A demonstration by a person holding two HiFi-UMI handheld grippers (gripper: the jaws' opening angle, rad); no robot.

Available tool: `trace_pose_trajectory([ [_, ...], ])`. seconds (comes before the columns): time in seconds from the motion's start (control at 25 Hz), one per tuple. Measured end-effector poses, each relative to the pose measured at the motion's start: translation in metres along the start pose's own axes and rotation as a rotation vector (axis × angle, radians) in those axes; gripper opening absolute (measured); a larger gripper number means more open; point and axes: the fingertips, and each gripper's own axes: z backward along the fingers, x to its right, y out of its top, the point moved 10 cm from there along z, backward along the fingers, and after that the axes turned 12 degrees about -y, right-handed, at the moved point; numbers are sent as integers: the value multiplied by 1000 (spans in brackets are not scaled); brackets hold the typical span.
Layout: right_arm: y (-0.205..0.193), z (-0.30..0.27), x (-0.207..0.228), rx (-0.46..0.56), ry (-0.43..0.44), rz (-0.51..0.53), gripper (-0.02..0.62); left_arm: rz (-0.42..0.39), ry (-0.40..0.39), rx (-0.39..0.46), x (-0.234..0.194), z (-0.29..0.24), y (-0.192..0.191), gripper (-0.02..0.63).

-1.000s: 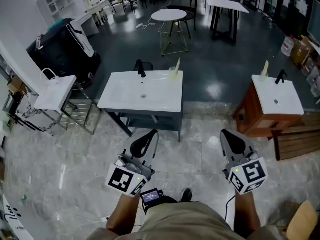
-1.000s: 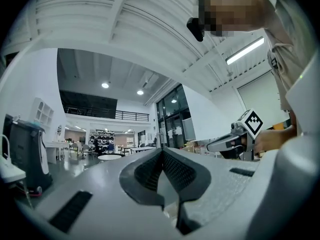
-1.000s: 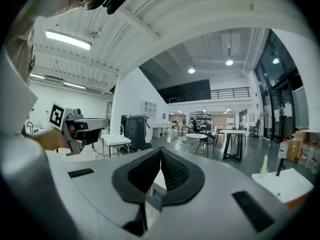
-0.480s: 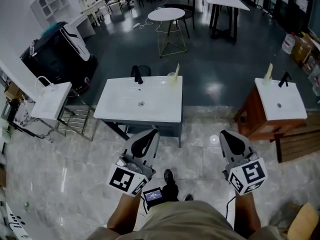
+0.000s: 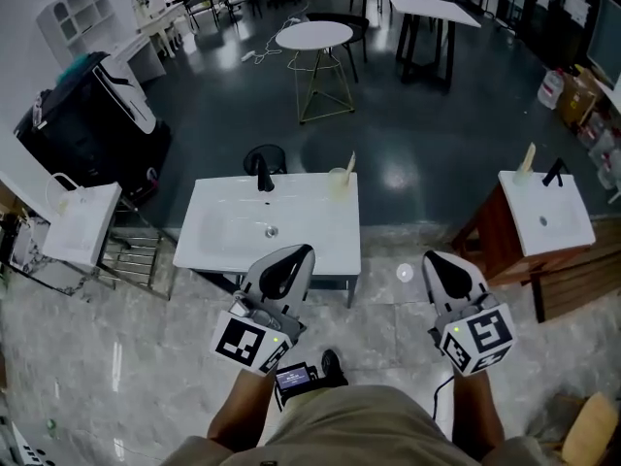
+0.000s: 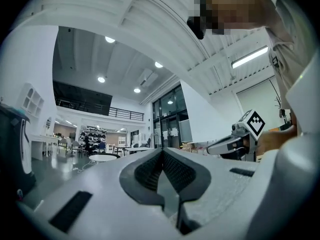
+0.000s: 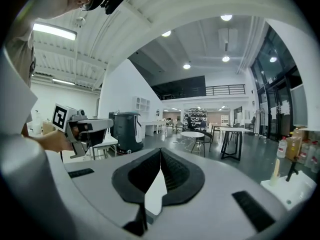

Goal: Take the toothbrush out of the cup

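A clear cup (image 5: 339, 179) with a pale toothbrush (image 5: 347, 166) upright in it stands at the back right corner of a white washbasin (image 5: 223, 236), beside a black tap (image 5: 262, 175). My left gripper (image 5: 291, 256) hovers over the basin's near edge, shut and empty. My right gripper (image 5: 439, 262) is held to the right of the basin over the floor, also shut and empty. The jaws meet in the left gripper view (image 6: 161, 152) and in the right gripper view (image 7: 160, 152). Both grippers are well short of the cup.
A second basin on a wooden cabinet (image 5: 543, 214) stands at the right with its own toothbrush cup (image 5: 525, 161). A third basin on a metal rack (image 5: 78, 223) stands at the left. Round and dark tables (image 5: 312, 37) stand further back on the dark floor.
The person has walked forward: the middle basin and its cup have come closer. Both grippers now reach as far as the basin's near edge. Both stay shut.
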Motion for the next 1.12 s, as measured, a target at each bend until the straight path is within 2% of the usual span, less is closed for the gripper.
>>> trace_pose_trajectory([
  [0.28,10,-54,-10,-25,-56,10,5,33,-61,-6,-73,-33,-26,6],
  [0.6,-11,-99,11,-83,-84,-8,5,84,-53,-67,-121,-95,-89,7],
  [0.8,-37,-131,34,-137,-78,-32,5,115,-26,-167,-155,-152,-147,9],
  [1.0,-65,-168,66,-200,-84,-58,5,138,14,-312,-193,-223,-220,126],
  [1.12,-87,-190,83,-245,-86,-69,5,126,34,-379,-210,-258,-260,148],
])
